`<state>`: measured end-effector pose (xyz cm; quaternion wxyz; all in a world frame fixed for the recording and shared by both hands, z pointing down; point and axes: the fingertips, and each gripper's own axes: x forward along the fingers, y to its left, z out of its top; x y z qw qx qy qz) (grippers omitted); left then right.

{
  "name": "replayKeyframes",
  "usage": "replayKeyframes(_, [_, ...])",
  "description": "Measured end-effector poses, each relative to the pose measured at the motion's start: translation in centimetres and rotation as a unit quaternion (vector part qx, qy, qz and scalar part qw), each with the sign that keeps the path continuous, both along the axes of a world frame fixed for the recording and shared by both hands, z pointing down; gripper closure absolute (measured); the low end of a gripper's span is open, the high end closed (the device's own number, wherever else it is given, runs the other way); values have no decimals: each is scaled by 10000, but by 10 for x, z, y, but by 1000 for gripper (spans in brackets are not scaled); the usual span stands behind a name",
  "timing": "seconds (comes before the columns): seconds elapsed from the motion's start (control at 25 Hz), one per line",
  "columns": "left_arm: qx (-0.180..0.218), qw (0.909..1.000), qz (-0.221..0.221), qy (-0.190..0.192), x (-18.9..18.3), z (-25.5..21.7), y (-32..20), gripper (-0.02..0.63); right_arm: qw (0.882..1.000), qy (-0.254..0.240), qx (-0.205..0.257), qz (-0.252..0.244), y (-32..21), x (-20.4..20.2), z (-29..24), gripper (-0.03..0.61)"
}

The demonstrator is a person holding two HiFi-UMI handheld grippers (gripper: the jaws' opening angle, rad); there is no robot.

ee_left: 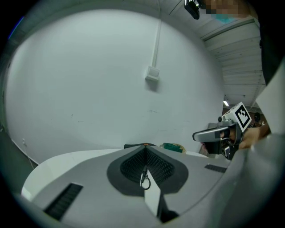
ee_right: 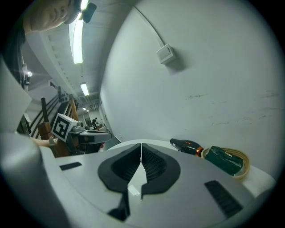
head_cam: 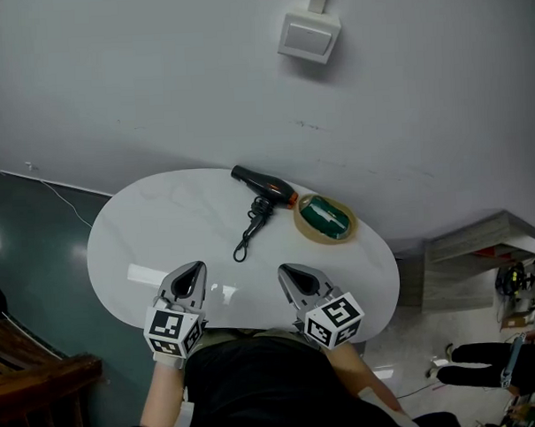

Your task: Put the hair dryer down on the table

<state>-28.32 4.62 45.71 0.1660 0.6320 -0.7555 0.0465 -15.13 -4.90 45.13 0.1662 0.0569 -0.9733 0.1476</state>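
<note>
A black hair dryer (head_cam: 265, 190) with an orange ring lies on the far side of the white oval table (head_cam: 153, 231). Its cord (head_cam: 248, 234) trails toward me. In the right gripper view the hair dryer (ee_right: 186, 145) lies beyond the jaws, apart from them; the left gripper view shows only a sliver of the dryer (ee_left: 135, 145) above the jaw tips. My left gripper (head_cam: 196, 268) and right gripper (head_cam: 286, 271) hover side by side over the near table edge. Both are shut with nothing between the jaws.
A round wicker basket (head_cam: 339, 236) with a dark green thing in it sits right of the dryer. A switch box (head_cam: 308, 36) hangs on the grey wall. A wooden chair (head_cam: 35, 373) stands at the left, a low shelf (head_cam: 477, 248) at the right.
</note>
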Motion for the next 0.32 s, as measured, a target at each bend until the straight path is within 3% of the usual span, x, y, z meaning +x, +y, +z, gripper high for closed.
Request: replayKeyframes(0.32, [-157,9997,114,-128,2,6,-7,606,10000,-20,-21,53,-5,1,1,560])
